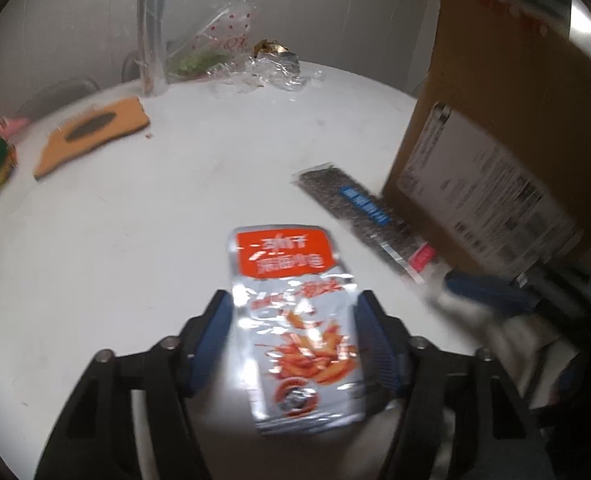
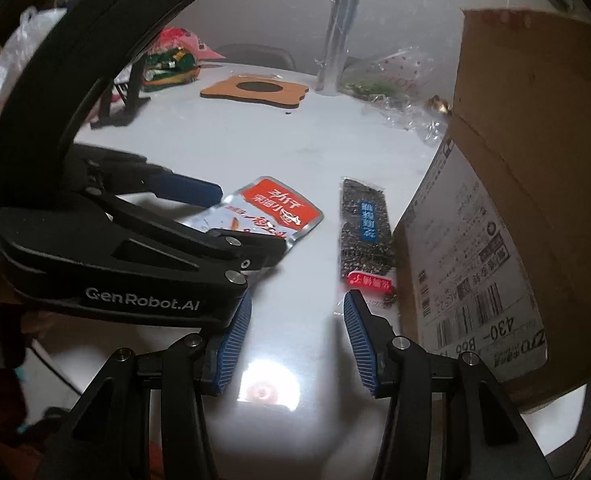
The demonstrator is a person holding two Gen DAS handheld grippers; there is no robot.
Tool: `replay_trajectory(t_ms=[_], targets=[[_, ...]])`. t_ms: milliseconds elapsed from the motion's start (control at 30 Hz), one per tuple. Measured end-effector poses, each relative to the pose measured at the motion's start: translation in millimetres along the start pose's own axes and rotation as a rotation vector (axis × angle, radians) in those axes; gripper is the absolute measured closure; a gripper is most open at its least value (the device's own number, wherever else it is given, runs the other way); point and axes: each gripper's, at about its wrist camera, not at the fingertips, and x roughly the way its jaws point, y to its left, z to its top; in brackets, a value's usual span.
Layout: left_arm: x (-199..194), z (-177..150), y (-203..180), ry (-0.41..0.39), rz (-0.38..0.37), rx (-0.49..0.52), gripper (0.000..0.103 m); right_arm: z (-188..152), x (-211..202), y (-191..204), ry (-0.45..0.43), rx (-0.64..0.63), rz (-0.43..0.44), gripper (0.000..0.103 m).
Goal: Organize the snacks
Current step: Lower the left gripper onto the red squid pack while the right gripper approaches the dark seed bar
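Two snack packs on white table (image 1: 135, 208).

Left wrist view: silver-orange foil pouch (image 1: 295, 320) between my left gripper (image 1: 293, 344) pads, jaws straddling, contact unclear. Judged light, crinkly, slippery; grip mid-body edges.

Right wrist view: dark seaweed strip pack (image 2: 365, 228) beside one cardboard box (image 2: 515, 200); right gripper (image 2: 295, 336) apart, empty.
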Motion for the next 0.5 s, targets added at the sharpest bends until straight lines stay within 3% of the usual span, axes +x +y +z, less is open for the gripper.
replay_trajectory(t_ms=[167, 500], targets=[[-4.1, -0.9, 19.5, -0.005, 0.043, -0.029, 0.052, 6.2, 10.6, 0.9, -0.007, -0.021, -0.068, 0.066], [-9.0, -5.3, 30.0, -0.002, 0.045, -0.030, 0.052, 31.2, 36.5, -10.0, 0.044, 0.035, -0.075, 0.074]])
